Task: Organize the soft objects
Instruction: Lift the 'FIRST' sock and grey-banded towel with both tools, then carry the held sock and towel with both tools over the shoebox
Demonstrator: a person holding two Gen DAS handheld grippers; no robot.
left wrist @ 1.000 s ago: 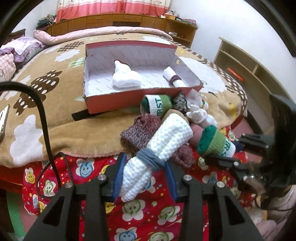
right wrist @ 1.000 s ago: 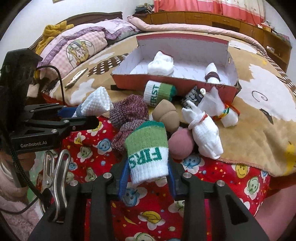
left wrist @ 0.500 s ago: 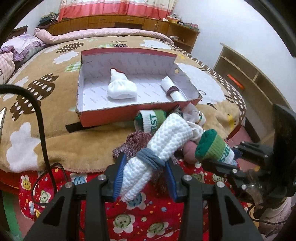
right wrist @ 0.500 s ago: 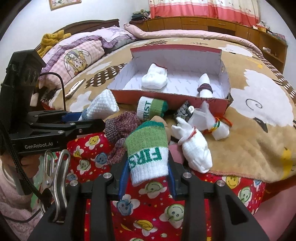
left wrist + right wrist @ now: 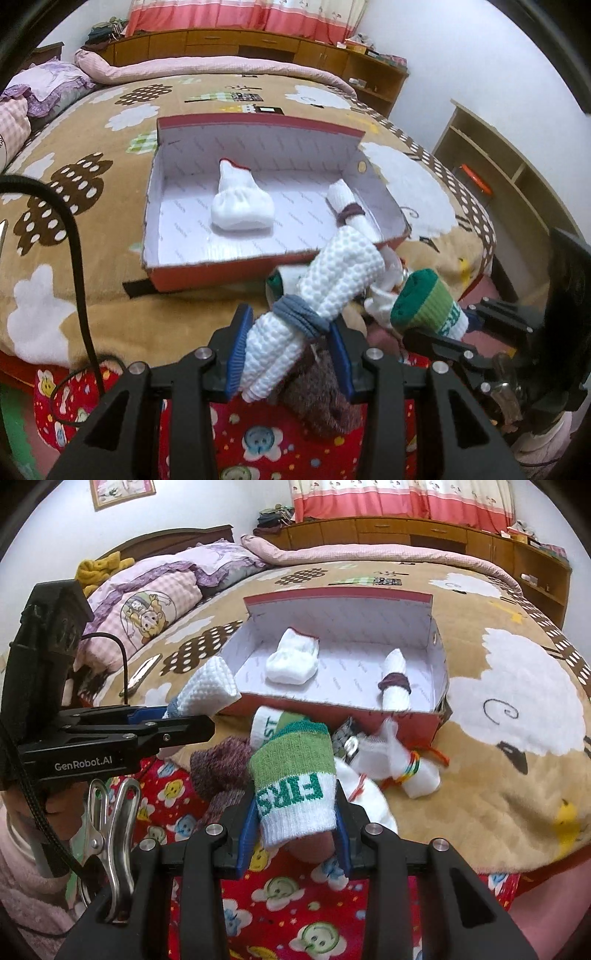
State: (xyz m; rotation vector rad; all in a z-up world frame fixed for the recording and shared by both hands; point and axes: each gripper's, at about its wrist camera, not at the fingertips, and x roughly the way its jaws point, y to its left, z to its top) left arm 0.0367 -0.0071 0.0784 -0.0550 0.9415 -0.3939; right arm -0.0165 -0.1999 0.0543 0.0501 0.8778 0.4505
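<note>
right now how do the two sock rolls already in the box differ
The folded white sock bundle is wide and squat, with a red edge at its far end; the banded white sock roll is slim and long, cinched by a dark band. The bundle lies near the middle of the red box, the roll close to the box's right wall. Both are white and rest on the box floor, apart from each other.

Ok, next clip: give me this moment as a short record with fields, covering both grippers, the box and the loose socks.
left gripper: shut on white waffle sock roll
right gripper: shut on green and white sock roll
box: red, open, on the bed
in box: bundled white sock; white roll with dark band
loose, in front of box: maroon knit sock, white socks with coloured bands
</note>
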